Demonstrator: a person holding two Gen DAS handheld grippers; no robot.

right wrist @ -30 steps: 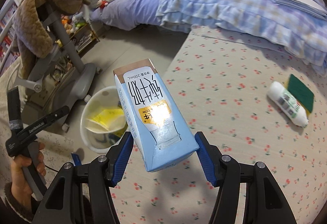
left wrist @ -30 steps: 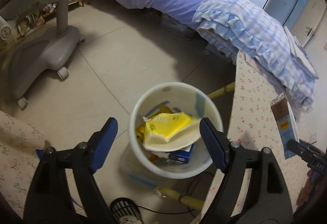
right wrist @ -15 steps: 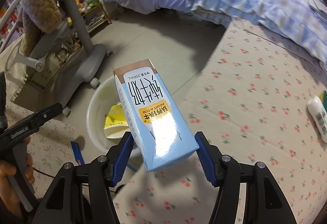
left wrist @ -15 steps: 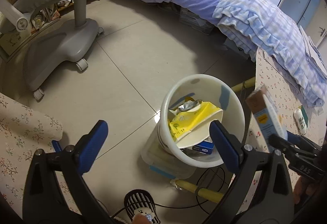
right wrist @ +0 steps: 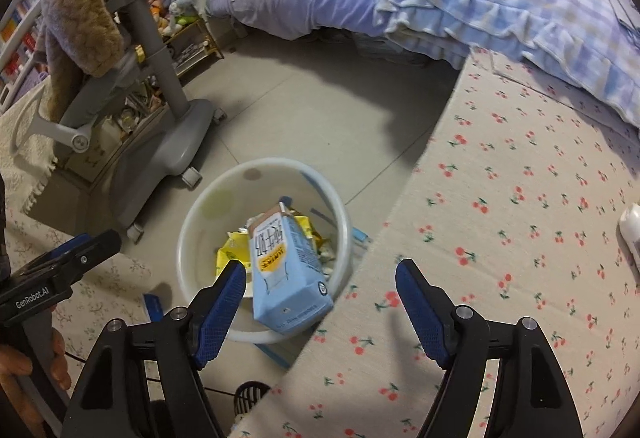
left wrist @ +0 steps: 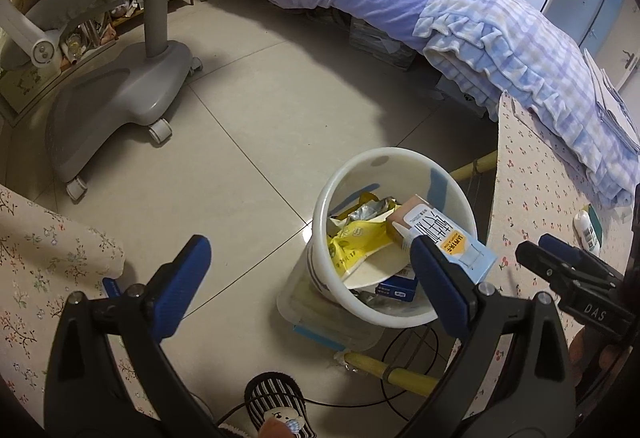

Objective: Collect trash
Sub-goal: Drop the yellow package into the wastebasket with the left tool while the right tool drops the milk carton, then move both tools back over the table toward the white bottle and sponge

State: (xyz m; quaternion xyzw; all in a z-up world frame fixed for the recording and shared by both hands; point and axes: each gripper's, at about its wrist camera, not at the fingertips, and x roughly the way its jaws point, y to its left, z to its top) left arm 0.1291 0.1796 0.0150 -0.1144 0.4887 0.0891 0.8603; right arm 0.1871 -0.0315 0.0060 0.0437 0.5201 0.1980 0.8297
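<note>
Low in the middle of the right wrist frame, the right gripper [right wrist: 320, 302] had its jaws spread wide, gripping nothing. The milk carton [right wrist: 282, 262] sat just past them, tilted over the white bin [right wrist: 192, 238], partly inside its rim above a yellow wrapper [left wrist: 356, 242]. The left gripper [left wrist: 312, 278] was spread too, empty, bin beyond its right finger.

Bin contents: the milk carton [right wrist: 282, 266] covers much of the yellow wrapper [right wrist: 230, 256] in the bin [right wrist: 192, 238].
White bottle [right wrist: 631, 234]: cut off by the right edge.
Carton print: too small to read.
Slipper [left wrist: 276, 412]: partly out of frame.
</note>
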